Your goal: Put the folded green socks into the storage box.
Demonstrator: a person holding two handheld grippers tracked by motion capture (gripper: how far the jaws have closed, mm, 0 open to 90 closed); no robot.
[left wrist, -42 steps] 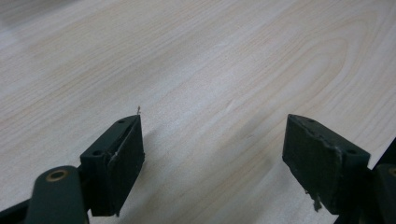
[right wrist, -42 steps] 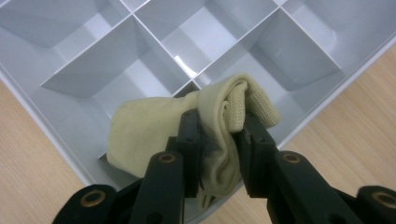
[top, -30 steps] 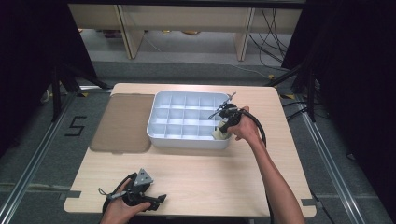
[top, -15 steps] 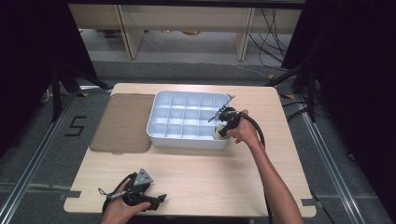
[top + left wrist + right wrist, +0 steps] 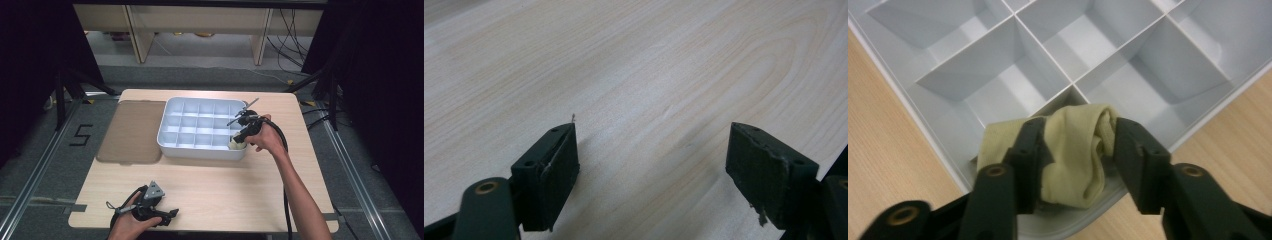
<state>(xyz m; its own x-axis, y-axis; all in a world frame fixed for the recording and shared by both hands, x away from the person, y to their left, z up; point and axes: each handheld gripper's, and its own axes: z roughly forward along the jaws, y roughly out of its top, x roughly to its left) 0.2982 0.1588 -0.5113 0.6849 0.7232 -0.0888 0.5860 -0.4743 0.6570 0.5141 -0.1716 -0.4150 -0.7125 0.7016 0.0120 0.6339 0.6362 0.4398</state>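
While the right gripper hangs over the near right corner compartment of the white divided tray, its jaws have just been opening, with the rolled pale yellow cloth between them, the pads barely touching its sides. That cloth looks soft, light and squashy; a pinch across the roll's middle should hold it. Near the tabletop's front edge, the left gripper rests spread and empty.

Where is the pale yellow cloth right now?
In the high view, the cloth sits in the near right corner compartment of the white divided tray, between the jaws of the right gripper, which have just been opening.
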